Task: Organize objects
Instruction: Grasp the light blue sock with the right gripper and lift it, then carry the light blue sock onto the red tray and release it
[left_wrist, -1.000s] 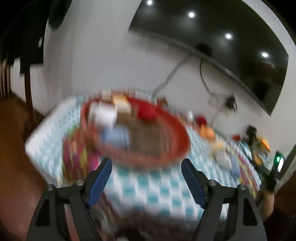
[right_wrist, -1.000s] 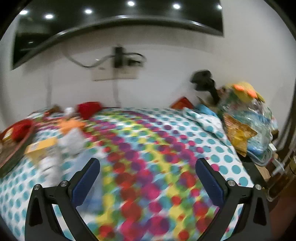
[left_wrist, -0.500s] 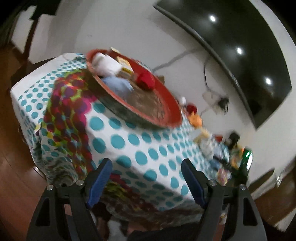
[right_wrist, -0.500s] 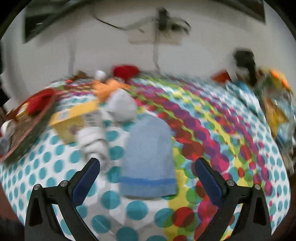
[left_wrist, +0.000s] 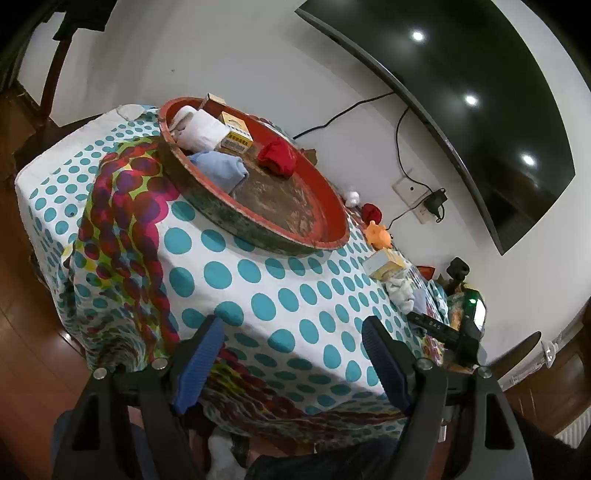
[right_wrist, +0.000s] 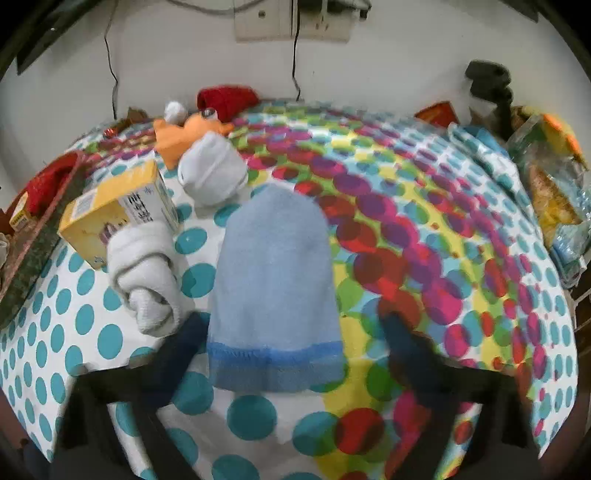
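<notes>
On the table, a dotted cloth covers the whole top, which stands against a white wall under a dark screen. At the left sits a round red tray holding a blue cloth, boxes and a red item. The left gripper hangs wide and empty off the near edge. Further right, the right gripper, blurred, is closing around the blue sock, which lies flat beside a white sock roll and a yellow box.
</notes>
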